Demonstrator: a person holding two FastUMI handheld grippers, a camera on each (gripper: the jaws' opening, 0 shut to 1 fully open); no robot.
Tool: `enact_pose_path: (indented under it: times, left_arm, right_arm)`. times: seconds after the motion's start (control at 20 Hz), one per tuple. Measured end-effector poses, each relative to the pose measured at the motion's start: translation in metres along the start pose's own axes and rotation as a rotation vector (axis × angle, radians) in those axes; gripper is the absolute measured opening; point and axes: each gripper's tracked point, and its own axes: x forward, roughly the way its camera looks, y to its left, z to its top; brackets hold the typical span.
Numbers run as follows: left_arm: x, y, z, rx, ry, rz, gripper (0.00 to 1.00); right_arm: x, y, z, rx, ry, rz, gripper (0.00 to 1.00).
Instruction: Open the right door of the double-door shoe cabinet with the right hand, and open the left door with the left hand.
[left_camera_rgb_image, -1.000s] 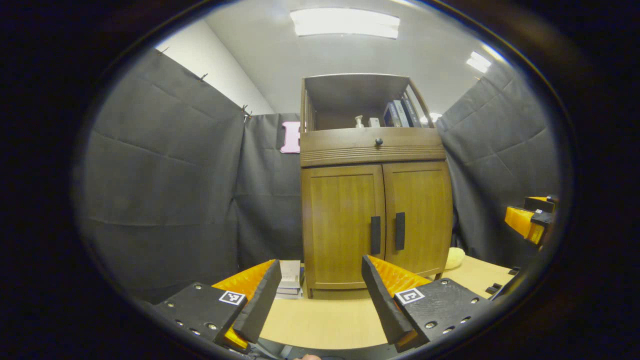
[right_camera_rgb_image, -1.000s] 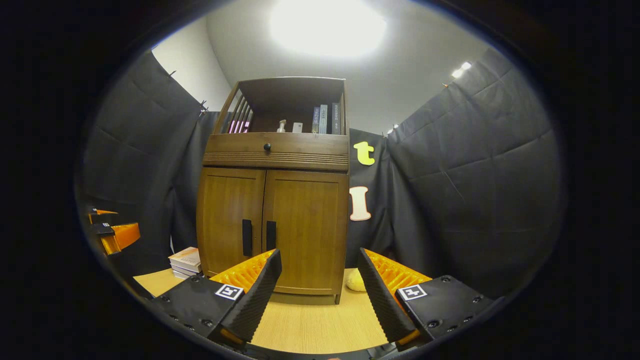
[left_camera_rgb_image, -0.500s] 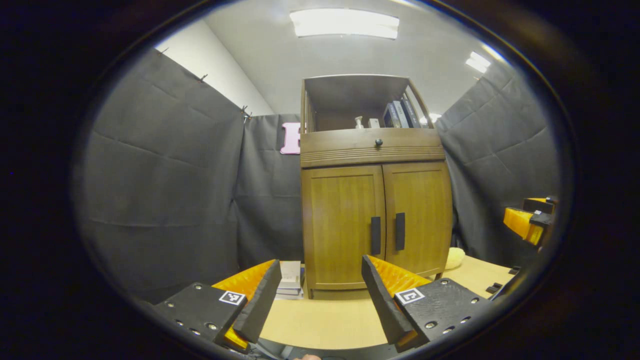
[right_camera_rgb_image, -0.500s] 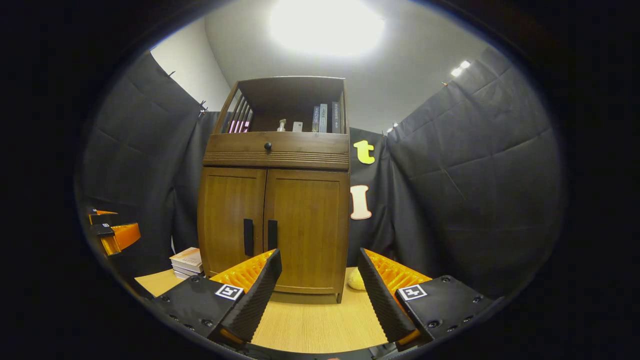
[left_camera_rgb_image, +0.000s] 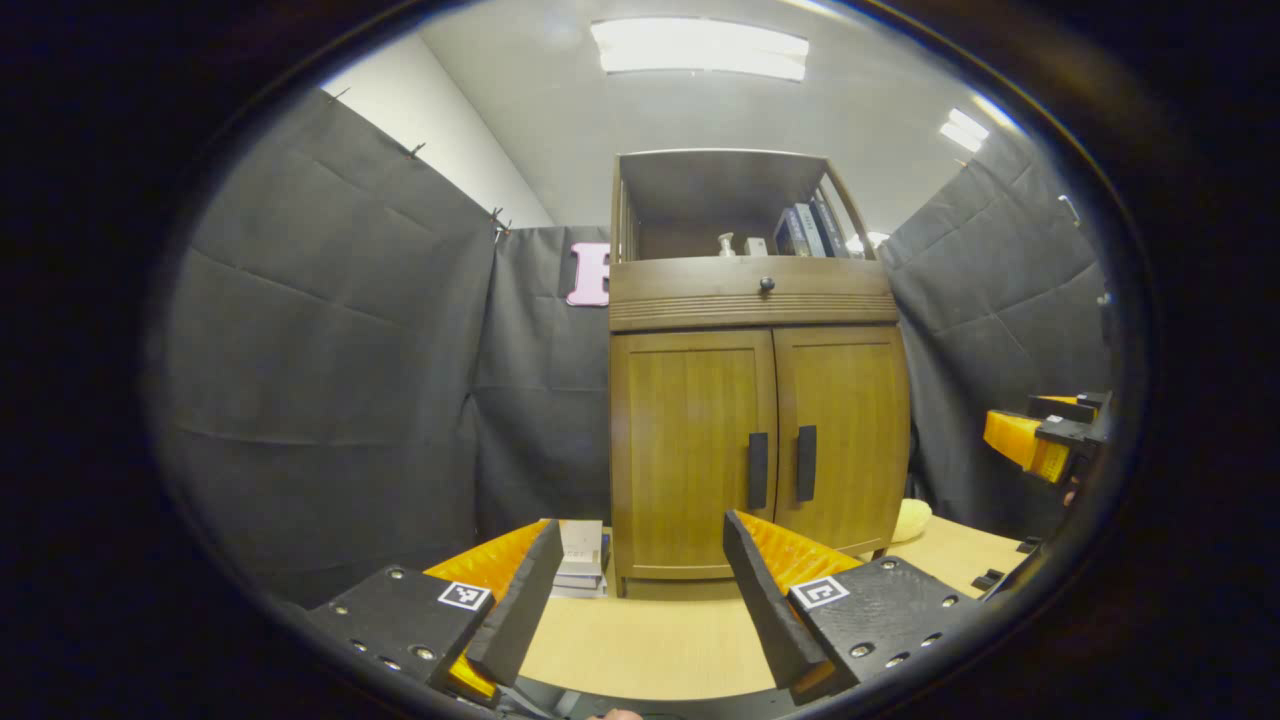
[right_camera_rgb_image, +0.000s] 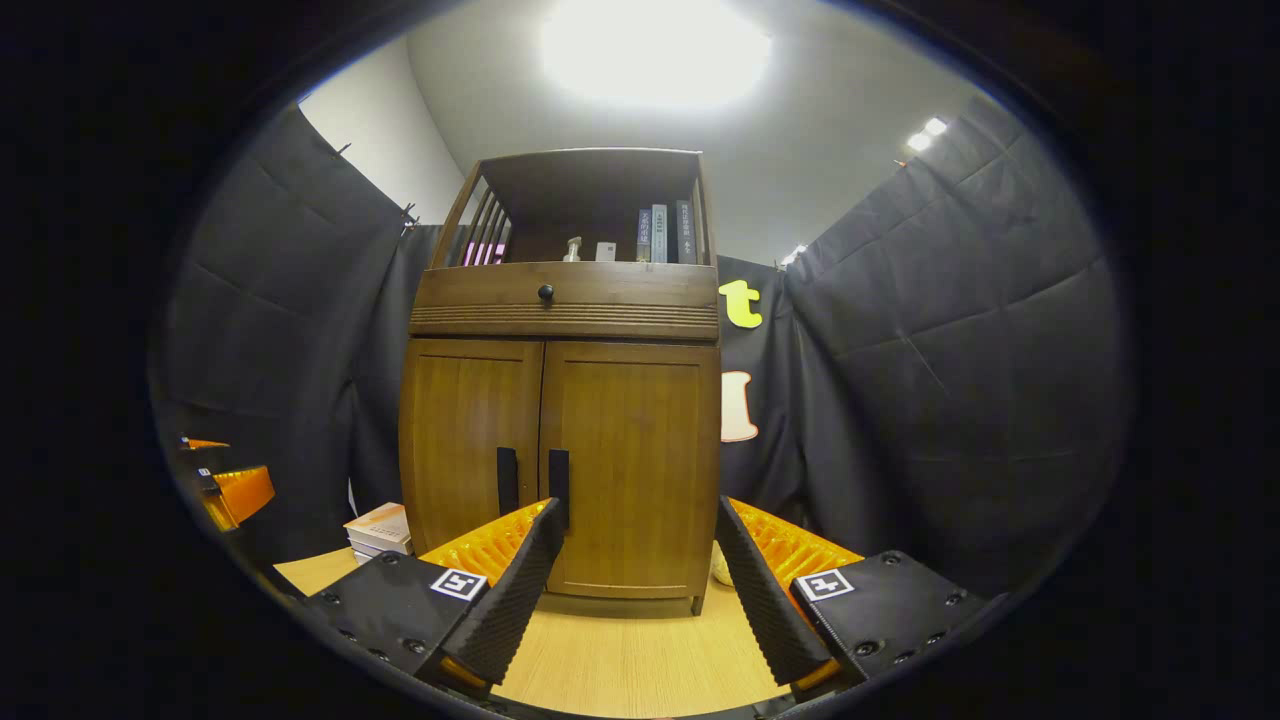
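A brown wooden shoe cabinet (left_camera_rgb_image: 757, 400) (right_camera_rgb_image: 563, 400) stands on a light wooden table, both doors closed. Two dark vertical handles meet at the middle: the left door handle (left_camera_rgb_image: 757, 470) (right_camera_rgb_image: 507, 480) and the right door handle (left_camera_rgb_image: 806, 463) (right_camera_rgb_image: 558, 487). My left gripper (left_camera_rgb_image: 640, 590) is open, well short of the cabinet, and aims at the left door. My right gripper (right_camera_rgb_image: 638, 575) is open too, facing the right door from a short distance. Each gripper also appears at the edge of the other's view: the right gripper (left_camera_rgb_image: 1040, 440) and the left gripper (right_camera_rgb_image: 225, 490).
Above the doors sits a drawer with a round knob (left_camera_rgb_image: 766, 285), and an open shelf holds books (right_camera_rgb_image: 660, 233) and a small bottle. A stack of books (left_camera_rgb_image: 581, 555) lies left of the cabinet, a pale yellow object (left_camera_rgb_image: 910, 518) to its right. Black cloth walls enclose the booth.
The right gripper has moved closer to the cabinet, which looms larger in its view. The left gripper has shifted only slightly. Both stay open.
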Motion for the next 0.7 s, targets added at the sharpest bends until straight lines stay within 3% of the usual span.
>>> enact_pose_path:
  times: [0.7]
  left_arm:
    - [0.025,0.014,-0.003,0.028,-0.001,0.081,0.94]
  right_arm:
    - [0.144,0.056,-0.021,0.054,0.025,0.095,0.95]
